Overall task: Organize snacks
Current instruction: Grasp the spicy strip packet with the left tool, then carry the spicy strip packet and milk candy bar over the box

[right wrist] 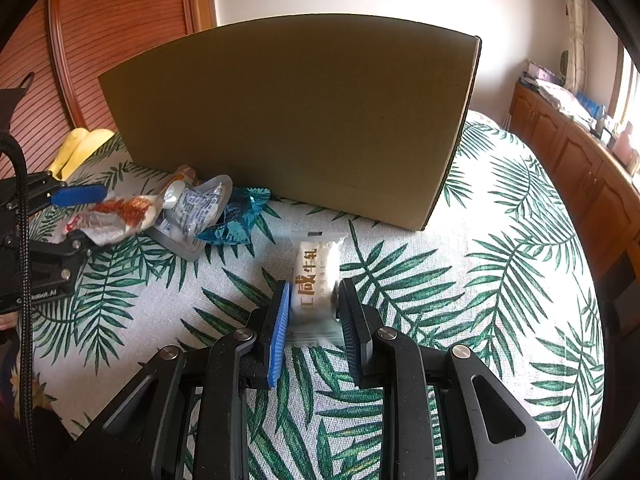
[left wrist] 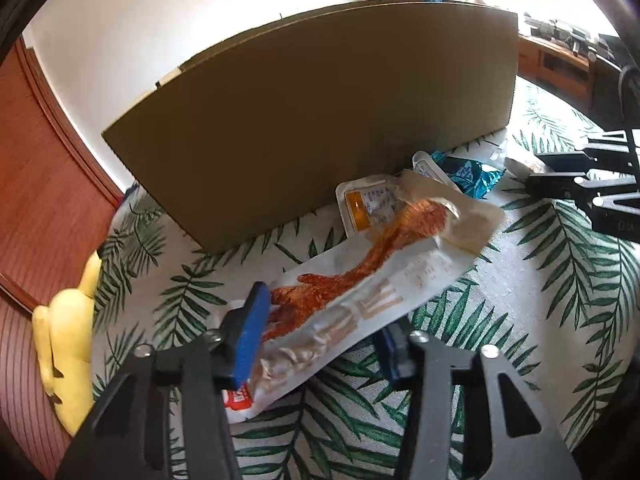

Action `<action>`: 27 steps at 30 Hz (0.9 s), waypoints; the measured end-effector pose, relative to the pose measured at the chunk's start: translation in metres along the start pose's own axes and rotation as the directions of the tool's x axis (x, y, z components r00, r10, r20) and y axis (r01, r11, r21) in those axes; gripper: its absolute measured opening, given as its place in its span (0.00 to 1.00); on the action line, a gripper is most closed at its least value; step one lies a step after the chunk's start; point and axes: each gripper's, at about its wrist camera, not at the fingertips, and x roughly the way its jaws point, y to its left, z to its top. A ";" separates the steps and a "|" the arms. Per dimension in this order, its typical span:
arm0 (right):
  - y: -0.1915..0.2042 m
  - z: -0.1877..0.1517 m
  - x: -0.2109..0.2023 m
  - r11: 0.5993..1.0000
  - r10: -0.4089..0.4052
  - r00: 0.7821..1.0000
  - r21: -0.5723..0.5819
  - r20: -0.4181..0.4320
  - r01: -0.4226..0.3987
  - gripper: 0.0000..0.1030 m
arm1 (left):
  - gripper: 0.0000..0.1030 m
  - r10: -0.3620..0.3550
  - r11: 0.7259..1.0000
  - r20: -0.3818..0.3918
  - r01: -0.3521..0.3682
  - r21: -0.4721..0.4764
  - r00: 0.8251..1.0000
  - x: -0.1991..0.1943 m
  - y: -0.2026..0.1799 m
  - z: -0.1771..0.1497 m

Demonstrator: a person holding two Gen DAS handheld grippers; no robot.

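Observation:
A long white packet with a reddish chicken-foot snack (left wrist: 360, 276) lies slanted between the blue pads of my left gripper (left wrist: 322, 316), which is shut on its near end. From the right wrist view the same packet (right wrist: 120, 212) looks crumpled in the left gripper (right wrist: 86, 218). My right gripper (right wrist: 314, 292) is shut on a small white nougat packet (right wrist: 316, 264), held just above the leaf-print cloth (right wrist: 480, 280). A brown cardboard box (left wrist: 320, 120) (right wrist: 300, 120) stands behind the snacks with its plain side wall towards me.
A spouted pouch (right wrist: 192, 208) (left wrist: 368, 204) and a teal foil wrapper (right wrist: 236, 216) (left wrist: 468, 176) lie against the box's foot. A yellow plush toy (left wrist: 68, 344) sits at the cloth's left edge by a wooden panel. Wooden cabinets (right wrist: 580, 168) line the right side.

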 end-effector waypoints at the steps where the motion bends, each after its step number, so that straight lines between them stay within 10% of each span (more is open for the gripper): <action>1: 0.000 0.000 0.000 1.000 0.001 1.000 0.000 0.000 -0.001 0.22 | 0.40 0.001 1.000 0.005 -0.001 -0.001 1.000 -0.002 0.000 0.000; 27: 0.001 -0.007 -0.021 1.000 0.005 0.993 0.016 0.121 -0.007 0.20 | 0.11 -0.078 0.984 0.215 0.110 -0.141 0.974 -0.081 0.010 0.006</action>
